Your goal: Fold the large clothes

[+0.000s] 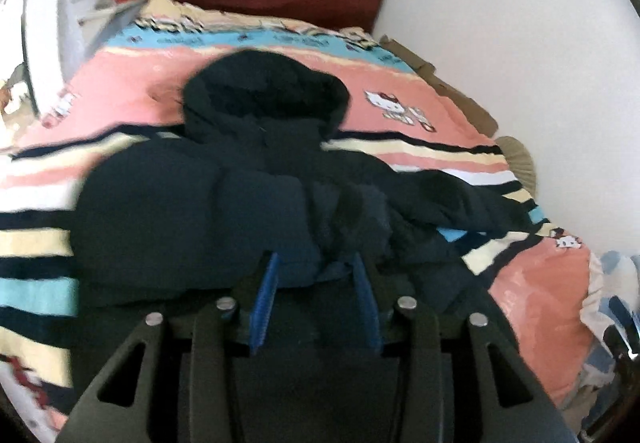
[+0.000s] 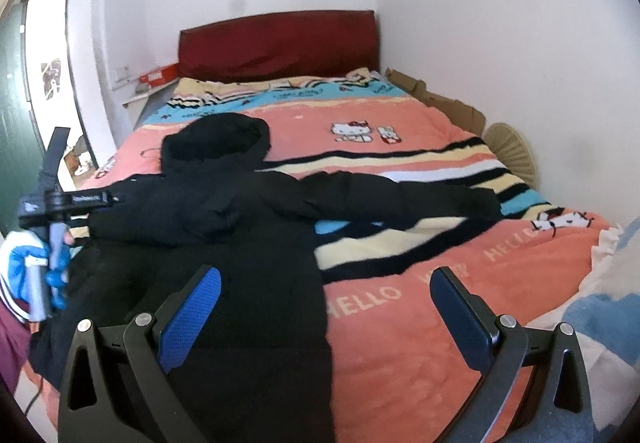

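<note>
A black hooded jacket lies on the bed, hood toward the headboard, one sleeve stretched out to the right. In the left wrist view the jacket fills the middle. My left gripper is closed on a fold of the jacket's dark fabric between its blue pads. It shows in the right wrist view as a handheld device at the jacket's left side, its fingertips hidden. My right gripper is open and empty, low over the jacket's lower right edge.
The bed has a pink striped Hello Kitty cover and a dark red headboard. Cardboard and a fan sit along the right wall. A doorway is at the left.
</note>
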{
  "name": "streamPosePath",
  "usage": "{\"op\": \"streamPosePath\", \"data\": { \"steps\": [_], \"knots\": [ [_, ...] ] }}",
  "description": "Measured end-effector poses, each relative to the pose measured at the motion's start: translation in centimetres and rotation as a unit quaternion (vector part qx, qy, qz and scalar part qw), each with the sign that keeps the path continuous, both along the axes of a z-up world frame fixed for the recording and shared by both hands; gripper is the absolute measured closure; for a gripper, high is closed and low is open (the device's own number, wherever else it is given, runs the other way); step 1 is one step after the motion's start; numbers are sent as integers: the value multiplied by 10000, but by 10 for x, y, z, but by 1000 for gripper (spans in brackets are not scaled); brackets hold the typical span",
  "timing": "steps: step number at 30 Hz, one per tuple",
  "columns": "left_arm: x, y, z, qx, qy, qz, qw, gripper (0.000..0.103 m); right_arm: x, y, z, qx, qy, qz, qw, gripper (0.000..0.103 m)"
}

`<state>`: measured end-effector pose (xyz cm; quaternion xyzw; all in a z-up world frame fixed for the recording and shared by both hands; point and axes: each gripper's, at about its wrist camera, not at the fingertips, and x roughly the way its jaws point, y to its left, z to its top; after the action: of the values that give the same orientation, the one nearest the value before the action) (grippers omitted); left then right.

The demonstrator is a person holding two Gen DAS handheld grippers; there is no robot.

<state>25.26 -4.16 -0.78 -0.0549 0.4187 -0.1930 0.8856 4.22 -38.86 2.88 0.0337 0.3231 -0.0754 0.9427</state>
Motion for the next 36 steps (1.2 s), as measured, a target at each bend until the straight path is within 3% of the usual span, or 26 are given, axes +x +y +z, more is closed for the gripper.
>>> {"op": "streamPosePath", "data": {
  "steps": [2, 8, 12, 17, 26, 30, 36],
  "knots": [
    [-2, 22, 15, 155, -160, 240, 9995, 51, 2, 11, 5, 50, -50, 172, 9998, 0],
    [22, 83, 36, 230, -314, 846, 9957, 49, 40, 57, 26, -108, -190, 708, 9973, 0],
    [56, 108, 25, 236, -306, 1154, 9926, 49, 91, 89, 34, -249, -315, 1025, 9939, 0],
    [99, 117, -9, 302, -355, 1517, 9873, 49, 169, 129, 26, -337, -317, 1414, 9889, 0],
    [152, 102, -87, 462, -164, 1366, 9894, 49, 290, 171, -60, -321, 280, 1644, 9855, 1],
    [157, 92, -119, 790, -148, 1213, 9894, 49, 317, 167, -104, -258, 667, 1601, 9845, 1],
    [160, 88, -142, 666, -36, 1106, 9916, 45, 333, 143, -175, 191, 1500, 1360, 9791, 1]
  ]
}}
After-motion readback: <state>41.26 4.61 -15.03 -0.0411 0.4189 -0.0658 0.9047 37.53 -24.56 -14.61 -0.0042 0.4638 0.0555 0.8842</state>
